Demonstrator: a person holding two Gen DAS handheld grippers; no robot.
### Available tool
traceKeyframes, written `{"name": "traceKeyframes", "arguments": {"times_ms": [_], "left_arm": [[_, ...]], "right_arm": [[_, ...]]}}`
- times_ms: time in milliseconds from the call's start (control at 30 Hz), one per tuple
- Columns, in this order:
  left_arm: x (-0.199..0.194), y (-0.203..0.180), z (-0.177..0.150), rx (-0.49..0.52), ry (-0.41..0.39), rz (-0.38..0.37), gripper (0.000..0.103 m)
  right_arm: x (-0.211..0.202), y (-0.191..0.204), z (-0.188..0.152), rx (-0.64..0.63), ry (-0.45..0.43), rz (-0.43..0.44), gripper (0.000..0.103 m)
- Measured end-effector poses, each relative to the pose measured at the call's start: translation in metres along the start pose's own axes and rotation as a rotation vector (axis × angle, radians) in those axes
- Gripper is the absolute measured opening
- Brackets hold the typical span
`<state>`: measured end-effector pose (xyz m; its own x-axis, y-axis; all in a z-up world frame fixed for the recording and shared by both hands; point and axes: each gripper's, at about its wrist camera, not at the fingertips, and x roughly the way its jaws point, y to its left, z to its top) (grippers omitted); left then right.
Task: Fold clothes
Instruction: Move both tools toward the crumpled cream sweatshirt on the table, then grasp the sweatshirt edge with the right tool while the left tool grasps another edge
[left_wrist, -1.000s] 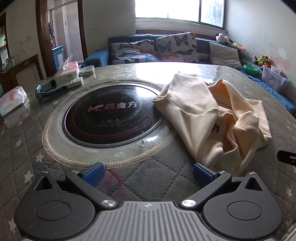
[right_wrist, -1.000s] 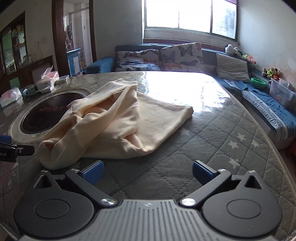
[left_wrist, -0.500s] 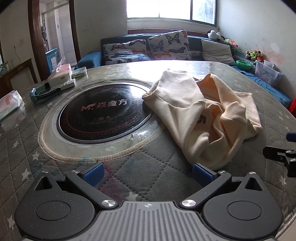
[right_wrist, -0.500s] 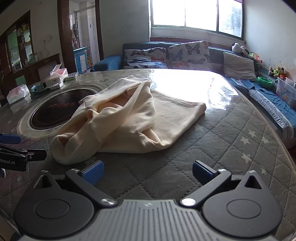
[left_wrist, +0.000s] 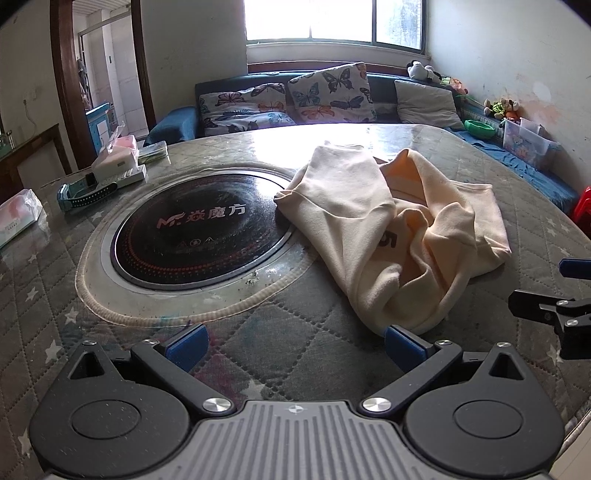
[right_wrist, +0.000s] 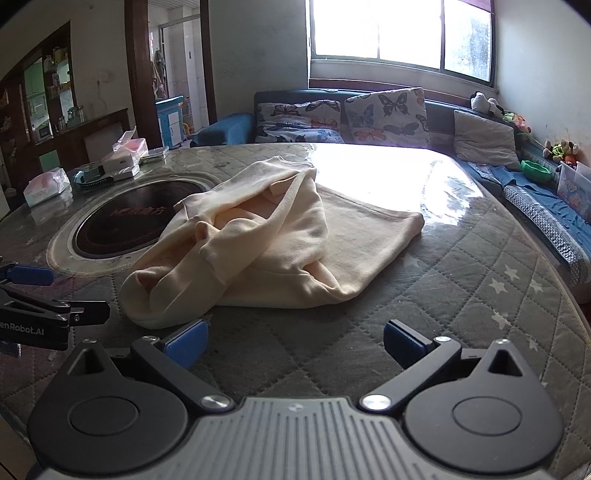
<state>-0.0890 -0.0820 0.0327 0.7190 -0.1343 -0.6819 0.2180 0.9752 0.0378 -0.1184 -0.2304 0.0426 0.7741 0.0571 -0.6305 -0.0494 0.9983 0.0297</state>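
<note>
A cream sweatshirt (left_wrist: 399, 229) lies crumpled on the round quilted table (left_wrist: 295, 354), its left part over the edge of the black cooktop (left_wrist: 195, 229). A dark number print shows in its folds. My left gripper (left_wrist: 295, 347) is open just in front of the garment's near edge, its right pad beside the cloth. In the right wrist view the same sweatshirt (right_wrist: 280, 240) is bunched at the left and flat at the right. My right gripper (right_wrist: 295, 343) is open, its left pad close to the near hem. Neither holds anything.
Tissue packs (left_wrist: 18, 214), a white box (left_wrist: 118, 166) and a teal strap (left_wrist: 85, 192) sit at the table's far left. A sofa with butterfly cushions (left_wrist: 328, 92) runs behind the table. The other gripper (left_wrist: 554, 310) shows at the right edge of the left wrist view.
Both grippers have drawn nearer to the sweatshirt's front edge and closer to each other. The garment has not moved, and both stay open.
</note>
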Motion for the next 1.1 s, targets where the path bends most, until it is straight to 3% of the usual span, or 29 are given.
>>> {"name": "traceKeyframes", "arguments": {"times_ms": [333, 667, 800, 1100], "left_arm": [[-0.001, -0.006, 0.010, 0.025, -0.023, -0.006, 0.103], [0.005, -0.015, 0.044, 0.094, -0.099, -0.010, 0.103], [0.016, -0.018, 0.061, 0.104, -0.119, -0.015, 0.102], [0.047, -0.034, 0.092, 0.145, -0.129, -0.076, 0.085]], "right_arm": [[0.003, 0.002, 0.010, -0.024, -0.013, 0.022, 0.098], [0.014, -0.002, 0.035, -0.056, -0.036, 0.043, 0.091], [0.025, -0.012, 0.058, -0.043, -0.052, 0.050, 0.085], [0.080, -0.040, 0.113, 0.024, -0.017, 0.063, 0.063]]}}
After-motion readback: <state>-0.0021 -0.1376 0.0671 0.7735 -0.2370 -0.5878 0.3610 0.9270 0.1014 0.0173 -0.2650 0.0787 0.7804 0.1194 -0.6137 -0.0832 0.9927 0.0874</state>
